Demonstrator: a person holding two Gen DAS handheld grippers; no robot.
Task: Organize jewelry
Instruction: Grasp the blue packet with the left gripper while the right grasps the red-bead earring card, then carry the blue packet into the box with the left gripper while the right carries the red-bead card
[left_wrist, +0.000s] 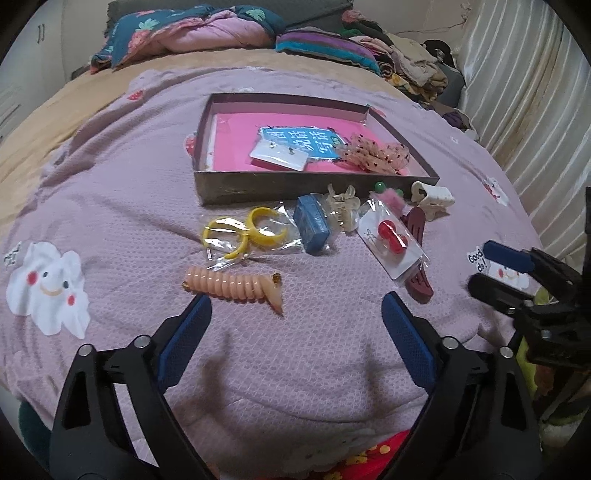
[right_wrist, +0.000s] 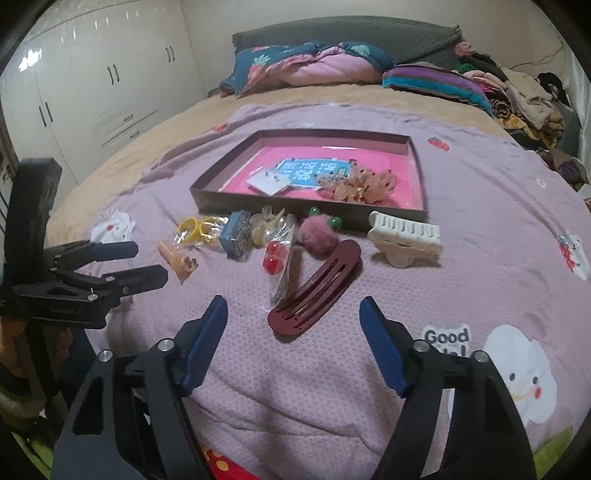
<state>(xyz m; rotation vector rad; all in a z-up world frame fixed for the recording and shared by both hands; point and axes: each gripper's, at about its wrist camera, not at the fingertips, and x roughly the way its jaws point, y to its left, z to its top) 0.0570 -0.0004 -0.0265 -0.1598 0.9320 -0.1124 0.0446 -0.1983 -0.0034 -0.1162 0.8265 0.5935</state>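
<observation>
Hovering over the bed's lilac blanket (left_wrist: 110, 206), I have my left gripper (left_wrist: 295, 306) and right gripper (right_wrist: 293, 312) both with jaws spread wide, holding nothing. Hair clips and packets lie loose just before the shallow box (left_wrist: 295, 184): peach spiral tie (left_wrist: 236, 288), yellow hoops (left_wrist: 247, 230), maroon clip (right_wrist: 314, 295), cream claw clip (right_wrist: 406, 236). Inside the box sit an earring card (left_wrist: 279, 157) and a dotted bow (left_wrist: 373, 153).

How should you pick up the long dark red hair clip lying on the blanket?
Grip the dark red hair clip across its narrow width, near the middle, coming straight down from above. It lies flat and long on the blanket, slanted, so turn the right hand-held gripper until its open jaws straddle the two long edges.
</observation>
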